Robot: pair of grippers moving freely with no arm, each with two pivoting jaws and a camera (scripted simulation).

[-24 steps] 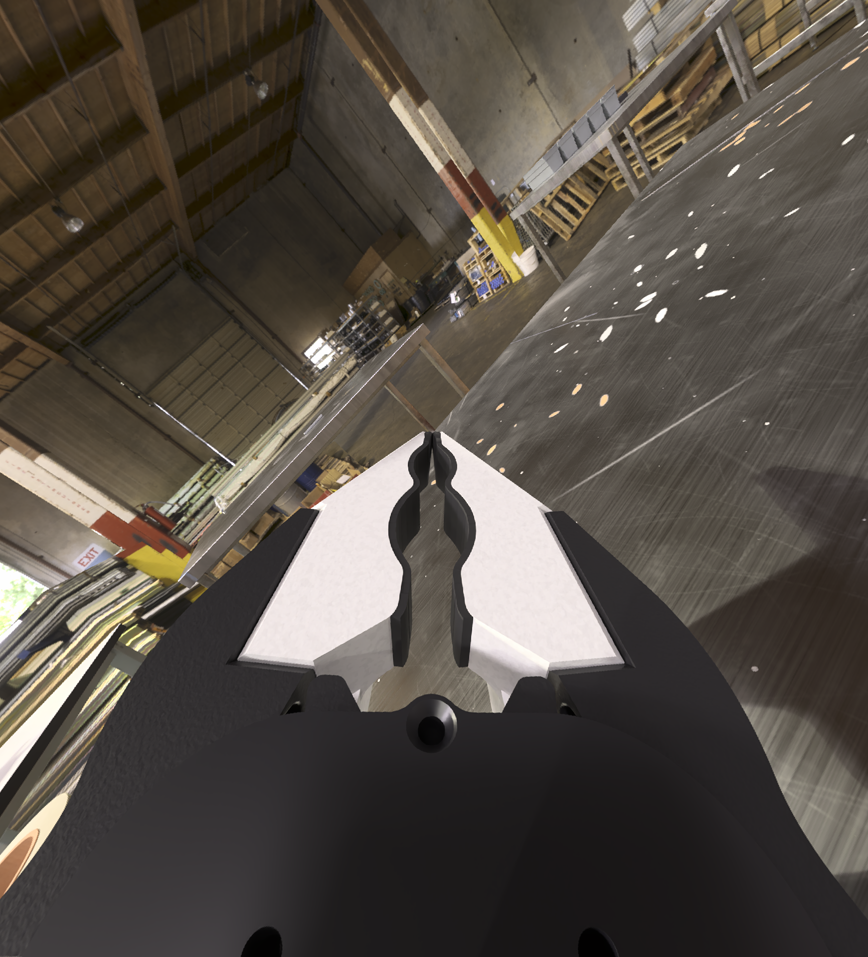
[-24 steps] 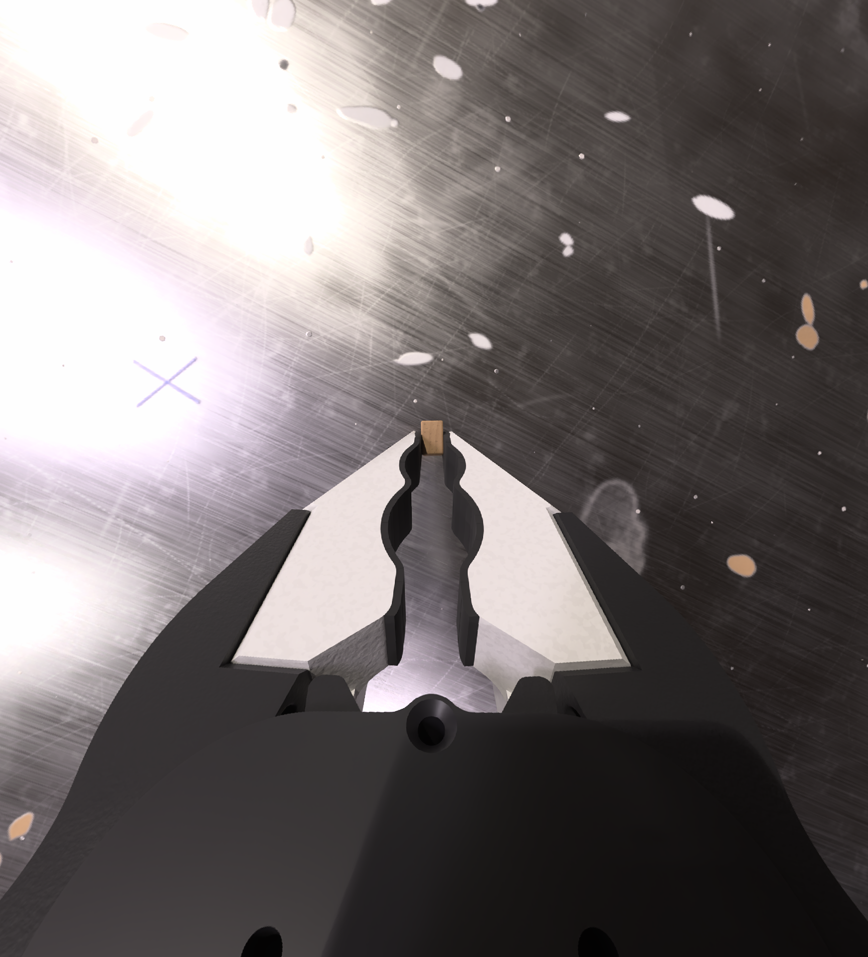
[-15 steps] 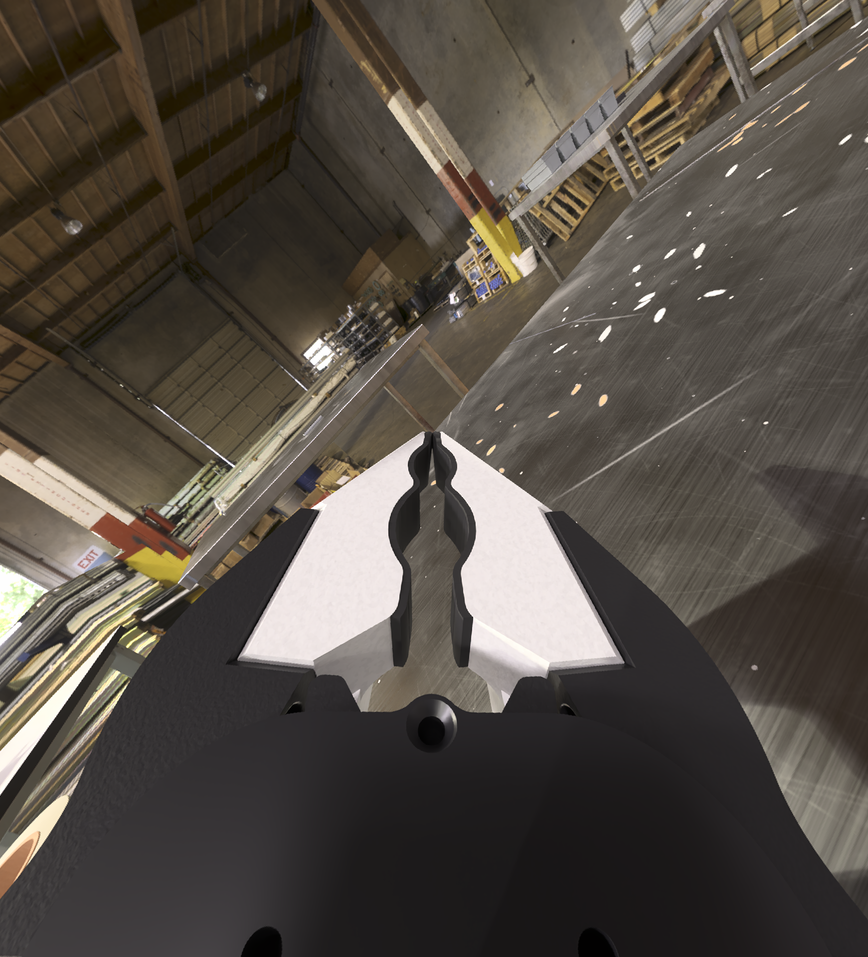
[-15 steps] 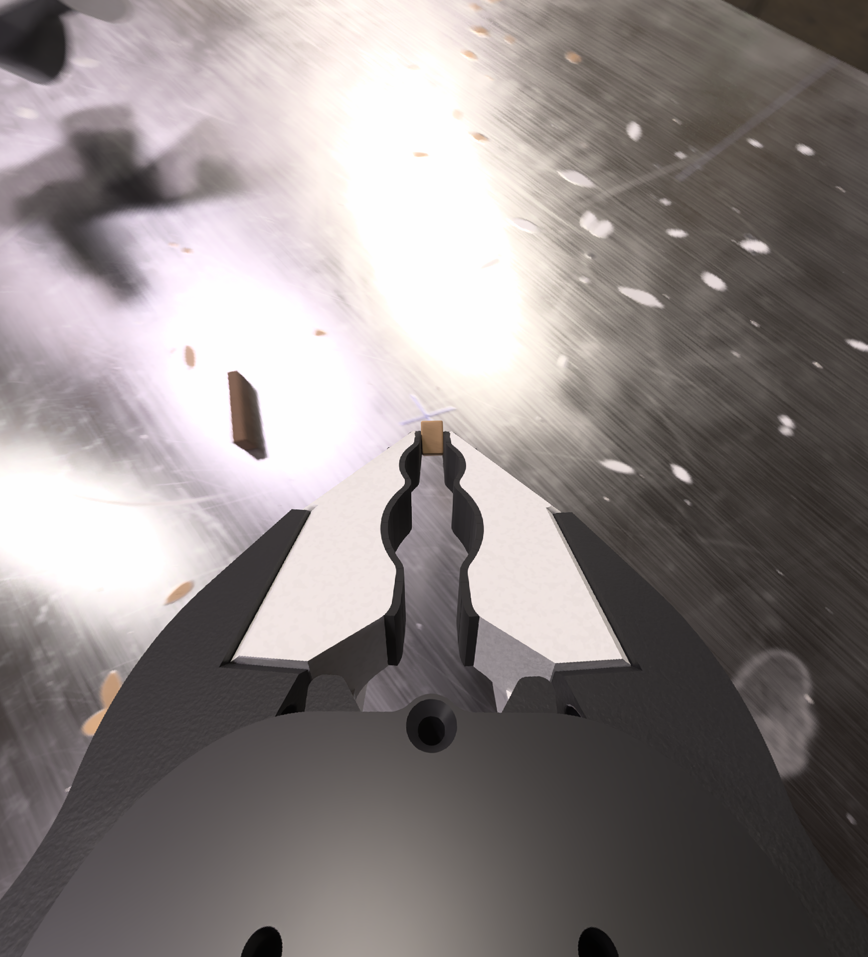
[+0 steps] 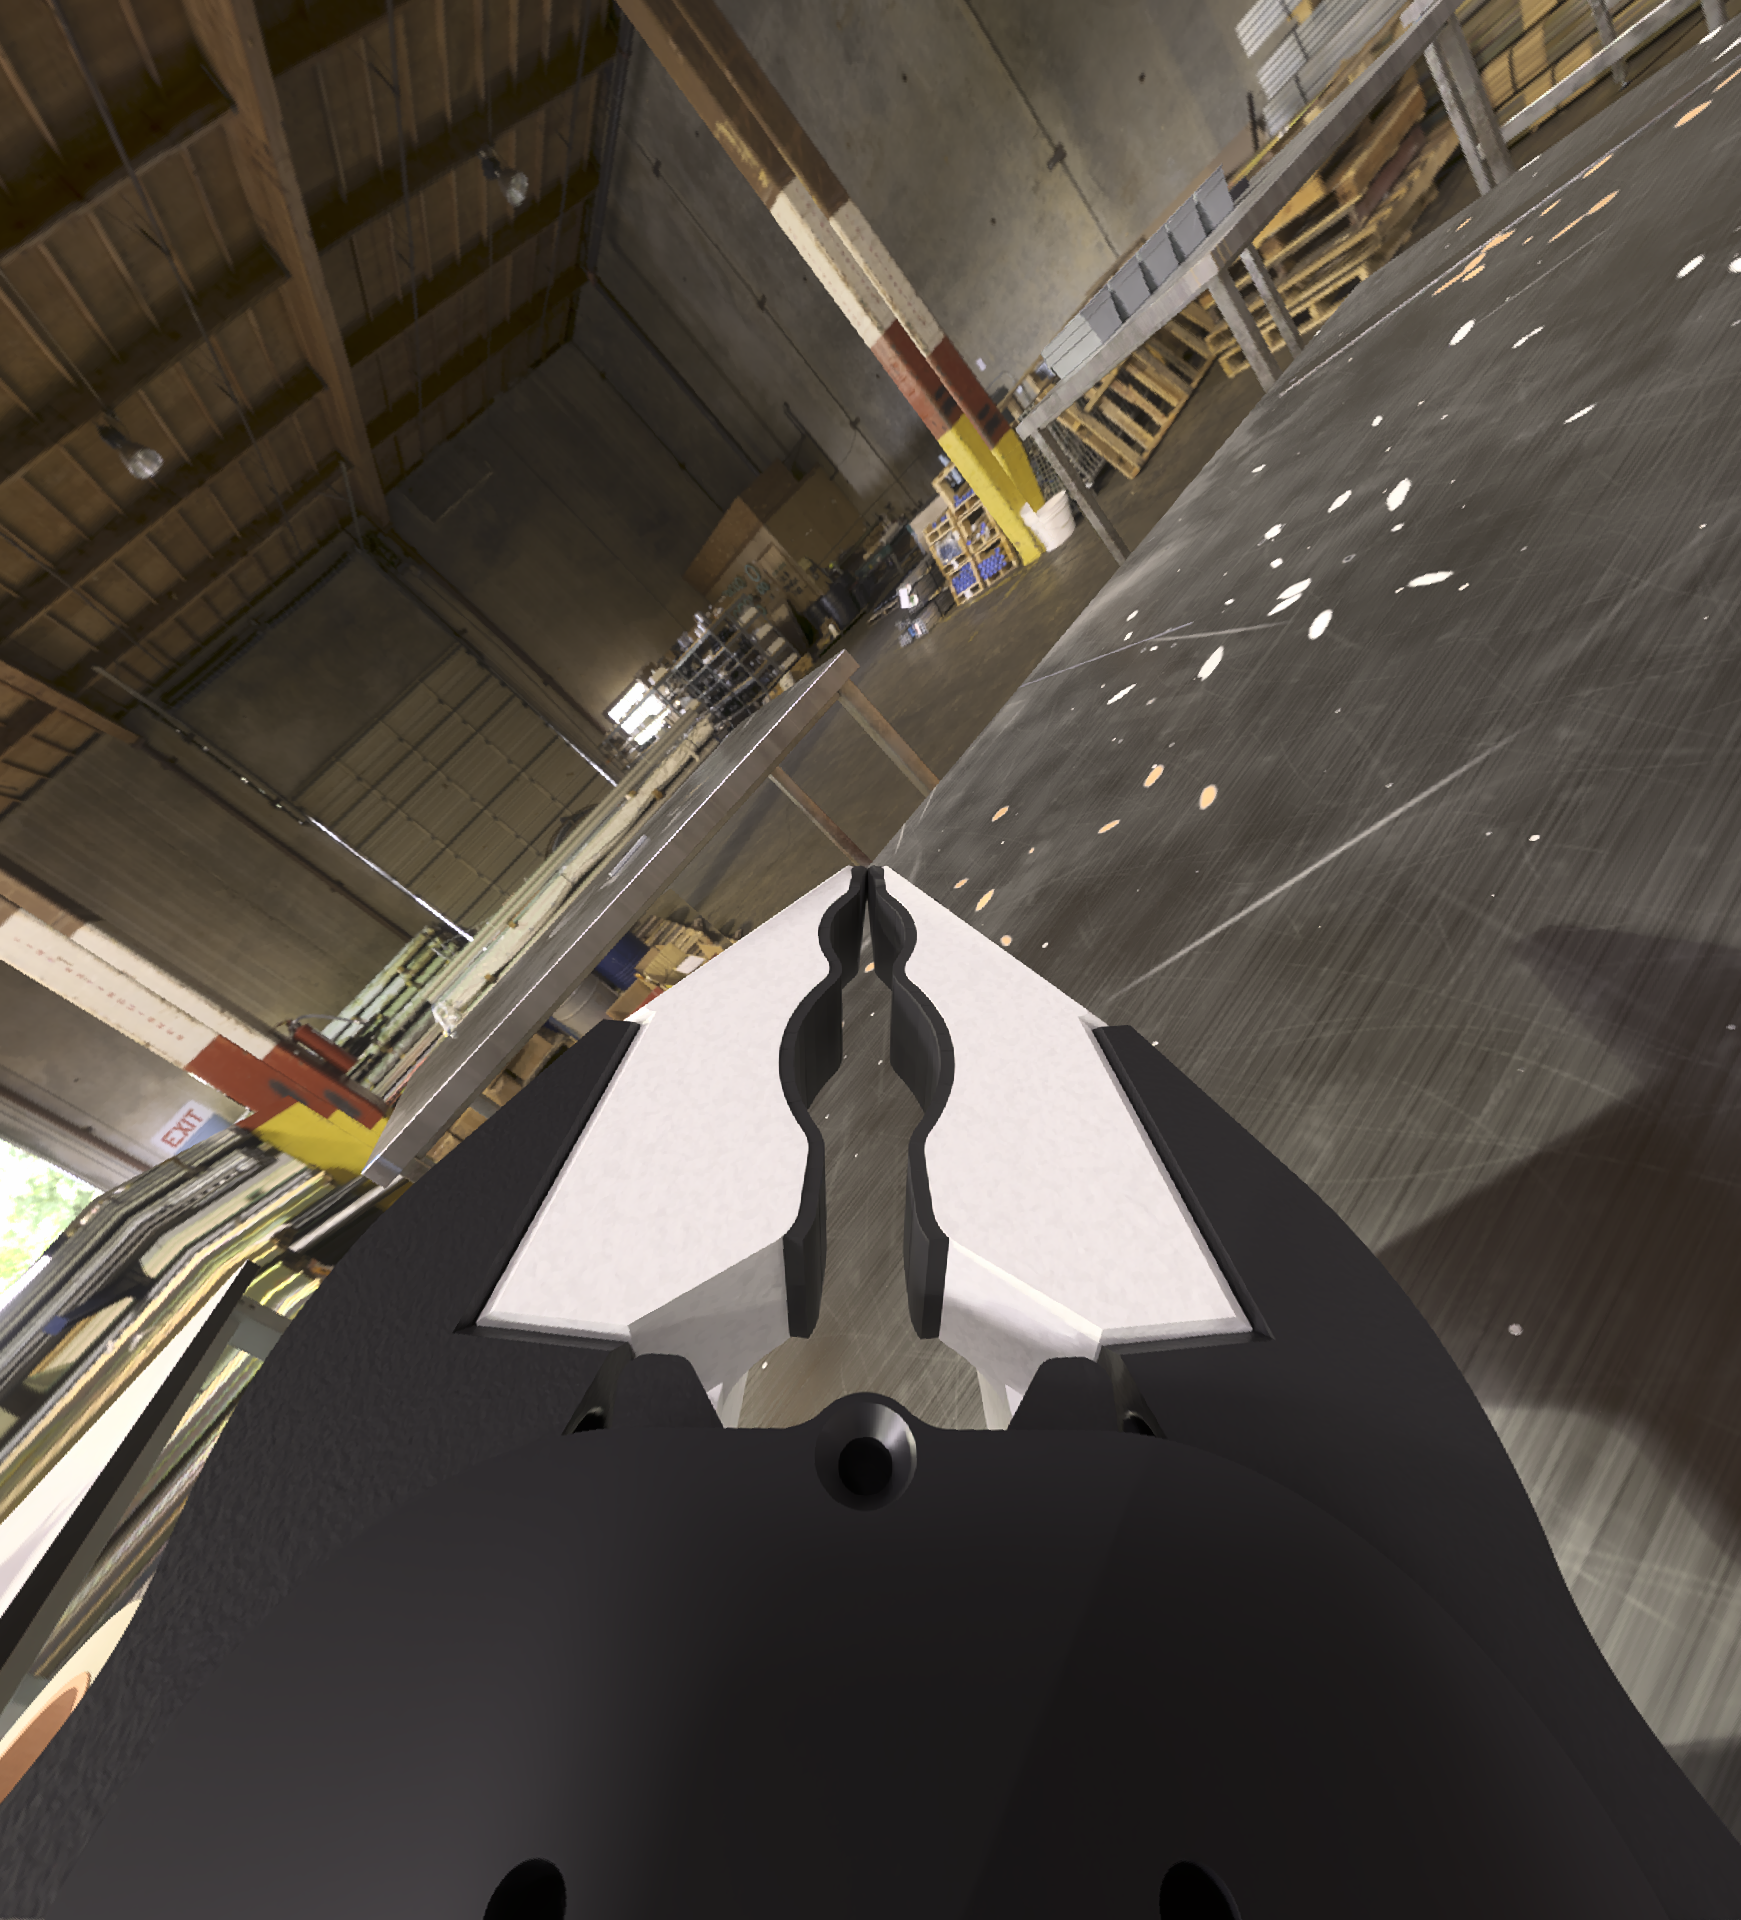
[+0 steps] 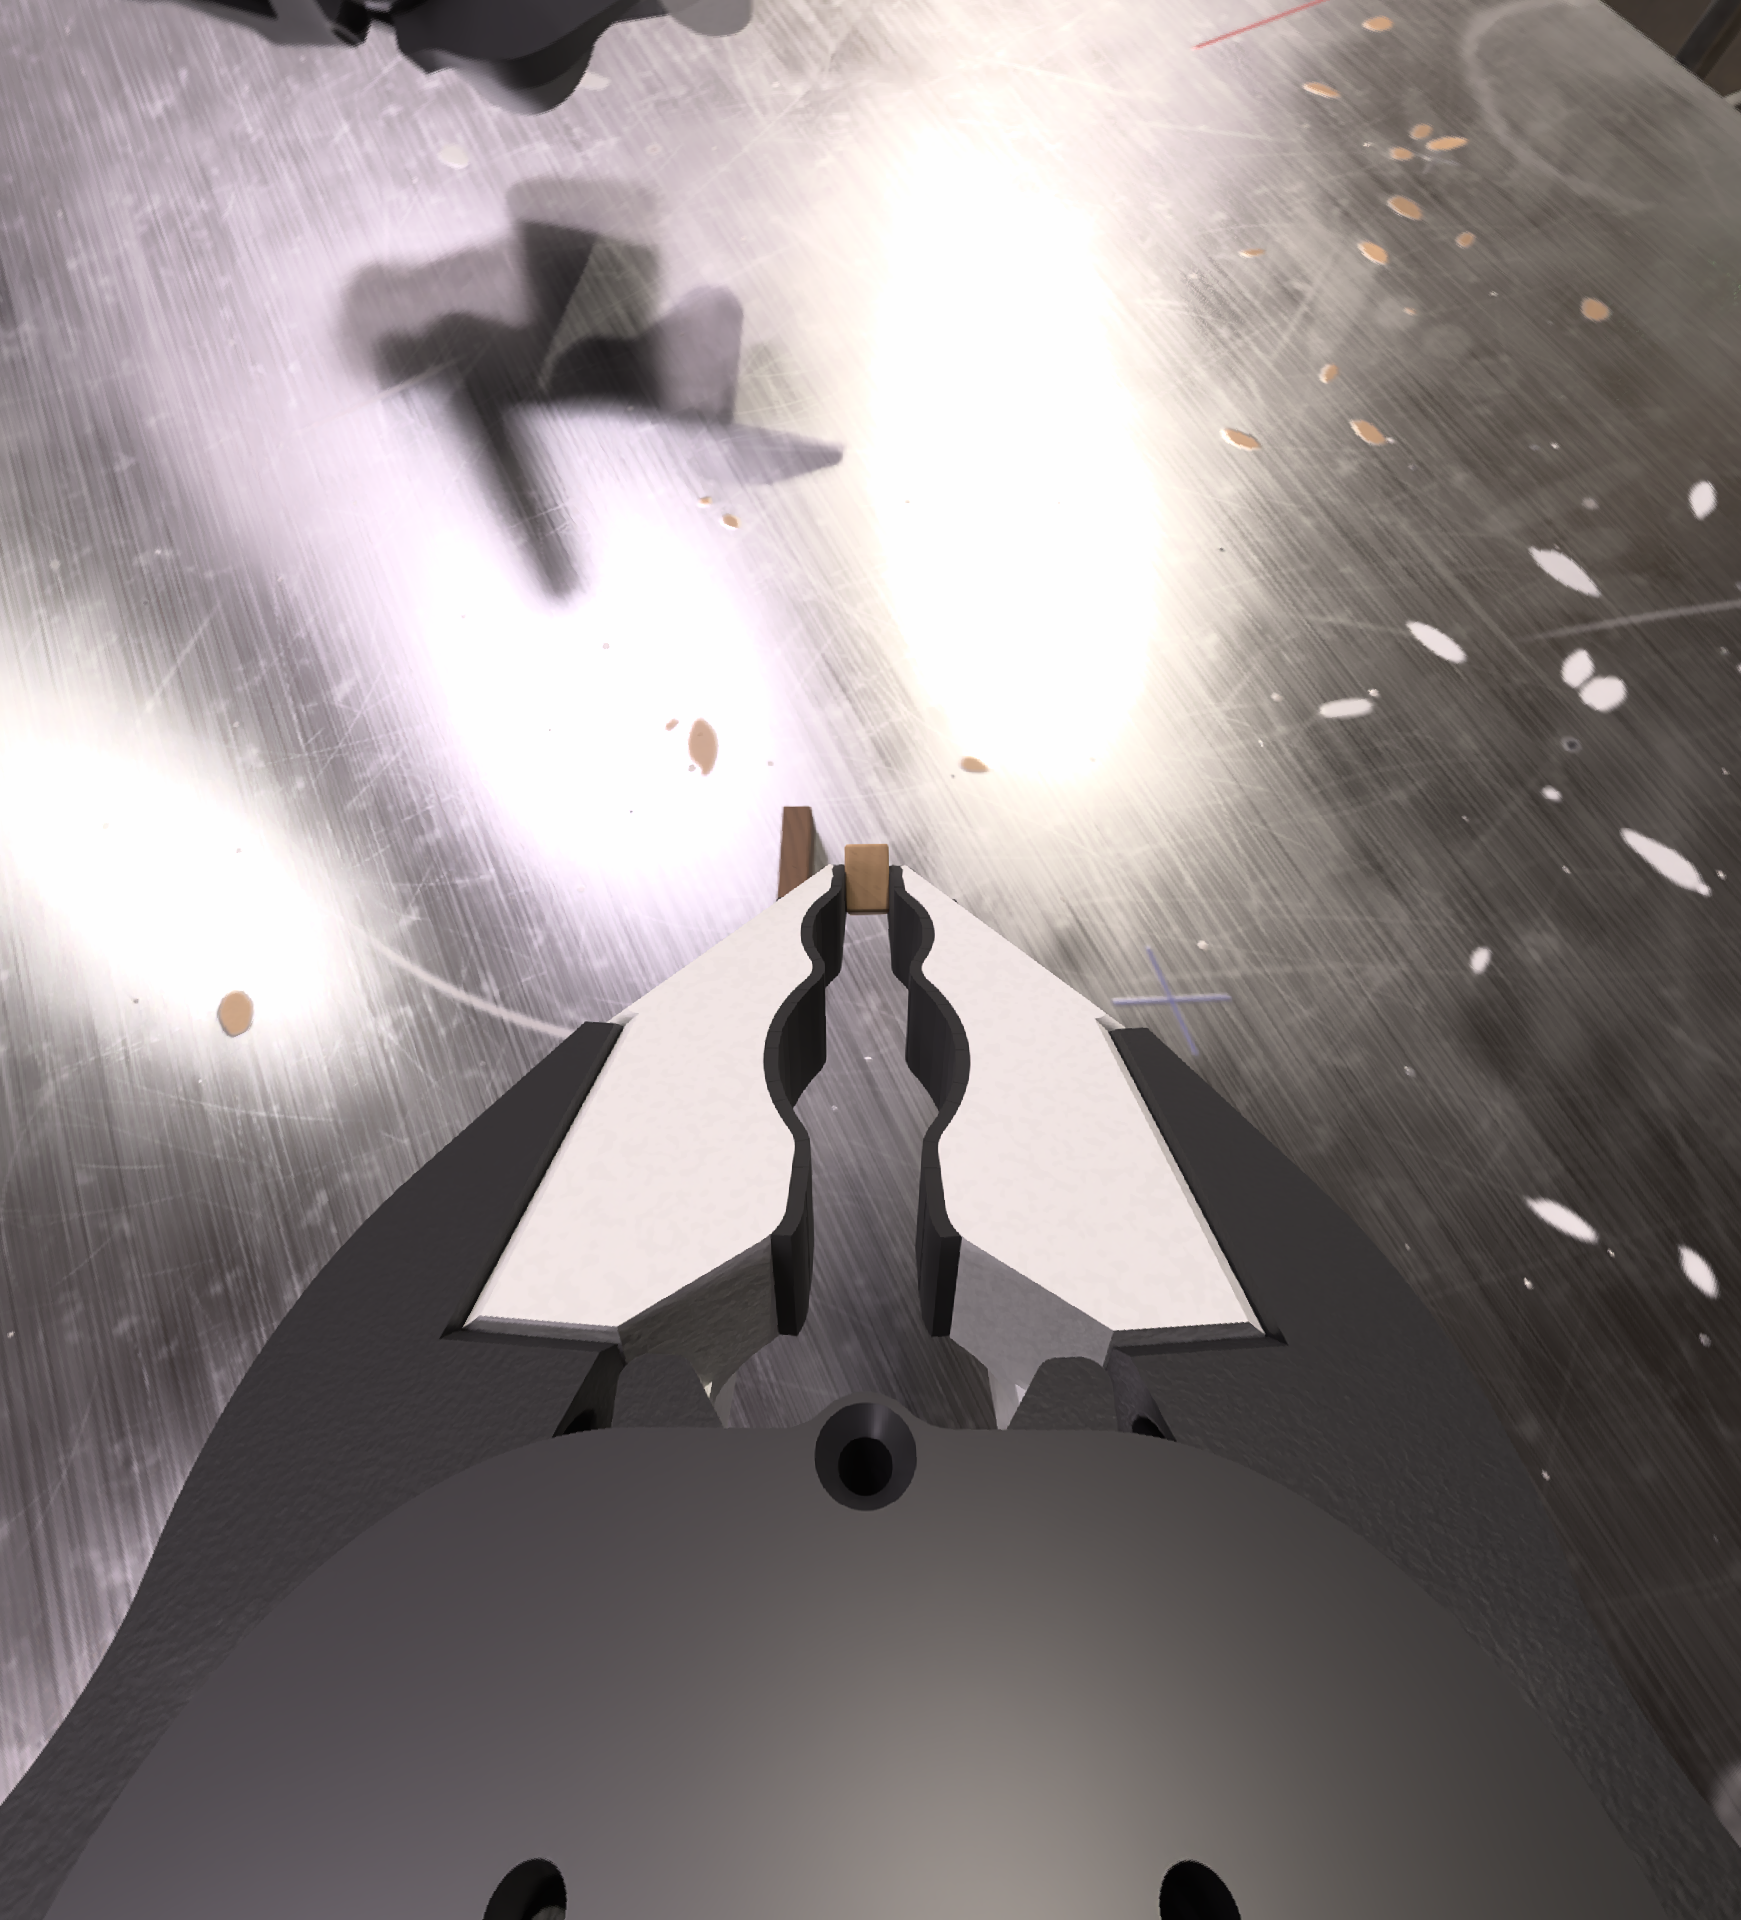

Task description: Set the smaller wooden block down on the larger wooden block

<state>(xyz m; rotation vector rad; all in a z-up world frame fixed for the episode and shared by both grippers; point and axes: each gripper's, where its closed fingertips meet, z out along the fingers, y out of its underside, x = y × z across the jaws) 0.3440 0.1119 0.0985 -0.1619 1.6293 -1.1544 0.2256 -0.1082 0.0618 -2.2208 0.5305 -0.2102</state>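
Observation:
My right gripper (image 6: pixel 867 883) is shut on the smaller wooden block (image 6: pixel 866 871), a light tan cube held at the fingertips above the scratched metal table (image 6: pixel 1365 935). The larger wooden block (image 6: pixel 795 850), darker brown, stands on the table just left of and beyond the fingertips, partly hidden by the left finger. My left gripper (image 5: pixel 866 878) is shut and empty, tilted, and points along the table toward the warehouse; neither block shows in its view. The other gripper (image 6: pixel 492 42) shows at the top edge of the right wrist view.
The metal table (image 5: pixel 1468 831) bears paint flecks and bright glare patches. A dark gripper shadow (image 6: pixel 533 364) lies on it beyond the blocks. The table's edge runs across the top right corner of the right wrist view. Warehouse shelves and pallets (image 5: pixel 1313 239) stand far off.
My right gripper has swung with the small block toward the larger block, which moved from the left of the view to just beside the fingertips. The left gripper has not moved.

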